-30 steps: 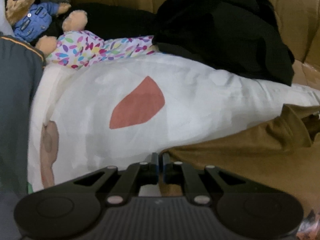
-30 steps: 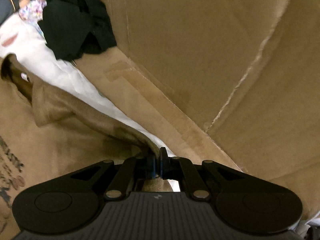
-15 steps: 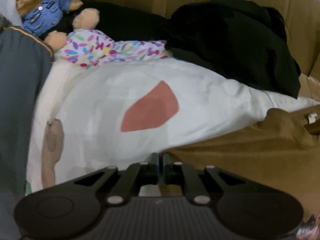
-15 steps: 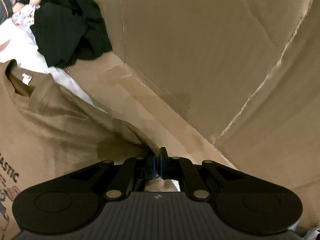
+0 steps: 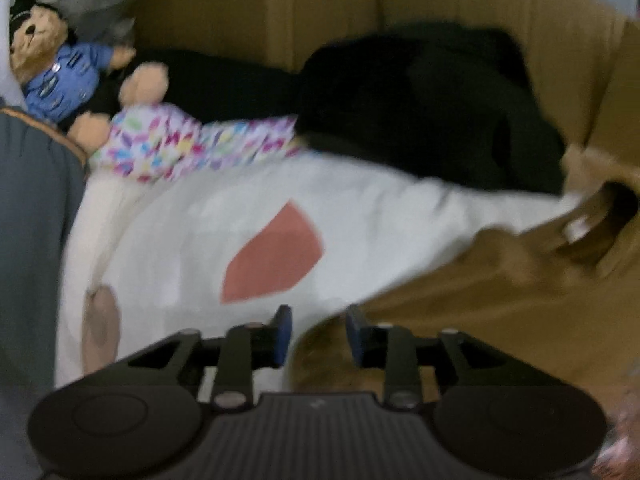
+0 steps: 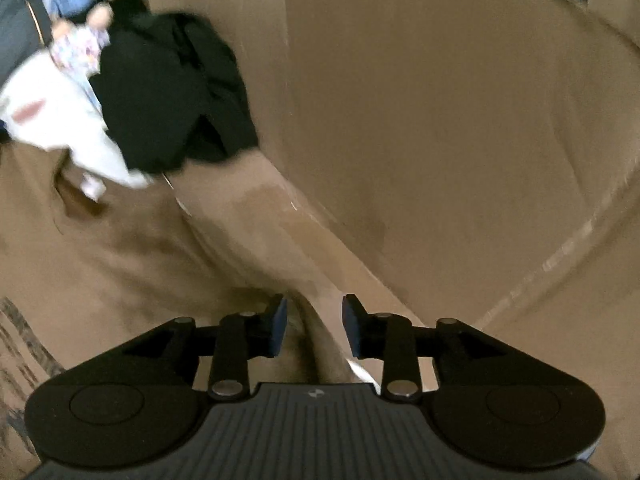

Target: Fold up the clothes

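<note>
A brown T-shirt (image 5: 500,312) lies spread flat, its collar and white label toward the far right of the left wrist view. My left gripper (image 5: 318,332) is opening over the shirt's corner; the cloth lies between the parted blue pads, which no longer press on it. In the right wrist view the same brown T-shirt (image 6: 120,264) fills the left side, dark print at its edge. My right gripper (image 6: 314,328) is opening too, a ridge of the shirt's edge lying loose between its pads.
Under the shirt lies a white sheet (image 5: 240,216) with a red patch. Behind it sit a black garment (image 5: 432,108), a colourful patterned cloth (image 5: 188,144) and a teddy bear (image 5: 52,64) in blue. Cardboard walls (image 6: 440,120) close in the right and back. A grey cushion (image 5: 28,216) stands left.
Both grippers were shut on the brown shirt's edges and now stand parted, letting the cloth go. The shirt has been drawn out flat, its collar now spread toward the black garment.
</note>
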{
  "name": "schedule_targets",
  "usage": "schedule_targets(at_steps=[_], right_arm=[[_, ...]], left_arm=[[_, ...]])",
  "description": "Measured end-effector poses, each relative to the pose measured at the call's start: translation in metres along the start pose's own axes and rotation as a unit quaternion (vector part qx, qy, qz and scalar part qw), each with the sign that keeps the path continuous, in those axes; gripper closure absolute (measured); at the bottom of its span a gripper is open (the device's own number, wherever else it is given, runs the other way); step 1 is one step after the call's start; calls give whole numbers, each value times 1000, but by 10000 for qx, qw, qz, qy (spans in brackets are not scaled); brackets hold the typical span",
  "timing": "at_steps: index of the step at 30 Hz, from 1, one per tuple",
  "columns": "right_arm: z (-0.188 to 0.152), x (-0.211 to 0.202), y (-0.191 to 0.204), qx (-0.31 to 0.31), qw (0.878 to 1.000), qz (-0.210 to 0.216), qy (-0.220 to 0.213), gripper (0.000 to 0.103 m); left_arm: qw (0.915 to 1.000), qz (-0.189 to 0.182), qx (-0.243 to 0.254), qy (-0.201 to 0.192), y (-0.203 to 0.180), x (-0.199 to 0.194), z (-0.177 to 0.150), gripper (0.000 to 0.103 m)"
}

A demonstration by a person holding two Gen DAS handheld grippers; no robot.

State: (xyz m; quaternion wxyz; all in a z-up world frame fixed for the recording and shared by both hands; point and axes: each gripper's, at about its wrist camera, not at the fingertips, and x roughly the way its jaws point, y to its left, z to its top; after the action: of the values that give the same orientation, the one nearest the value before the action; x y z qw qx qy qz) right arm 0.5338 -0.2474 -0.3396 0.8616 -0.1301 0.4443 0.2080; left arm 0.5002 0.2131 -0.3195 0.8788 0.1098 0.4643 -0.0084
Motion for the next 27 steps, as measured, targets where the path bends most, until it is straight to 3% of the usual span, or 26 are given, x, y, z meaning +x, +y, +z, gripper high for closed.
schedule_targets(at_steps=[2,10,15,16,17,18,21,25,27], right_arm=[[8,1,6,-110,9999,56,-69,69],[30,30,38,-392,9973,617,13,69],[36,49,55,-565,9961,673,71,69],[37,54,56,-517,9959,745,77,69],[38,57,56,-483,9956,795,87,70],[40,61,57,-451,9952,860,109,75],[42,69,61,-508,9931,1041,191,93],[49,71,57,-419,9961,778,48,103],[54,68,51,-273,9988,355,-174,103]], left_arm=[[10000,-56,52,-19,-7,4,4,56],[9975,-526,464,18,-49,28,15,56],[9965,-605,562,145,-58,47,8,58],[9965,-624,529,166,-58,49,7,60],[9962,-702,469,194,-57,52,6,71],[9957,-780,446,211,-57,54,5,83],[9928,-977,647,264,-61,59,-1,98],[9942,-939,529,57,-55,53,2,103],[9963,-776,324,-178,-46,48,8,103]])
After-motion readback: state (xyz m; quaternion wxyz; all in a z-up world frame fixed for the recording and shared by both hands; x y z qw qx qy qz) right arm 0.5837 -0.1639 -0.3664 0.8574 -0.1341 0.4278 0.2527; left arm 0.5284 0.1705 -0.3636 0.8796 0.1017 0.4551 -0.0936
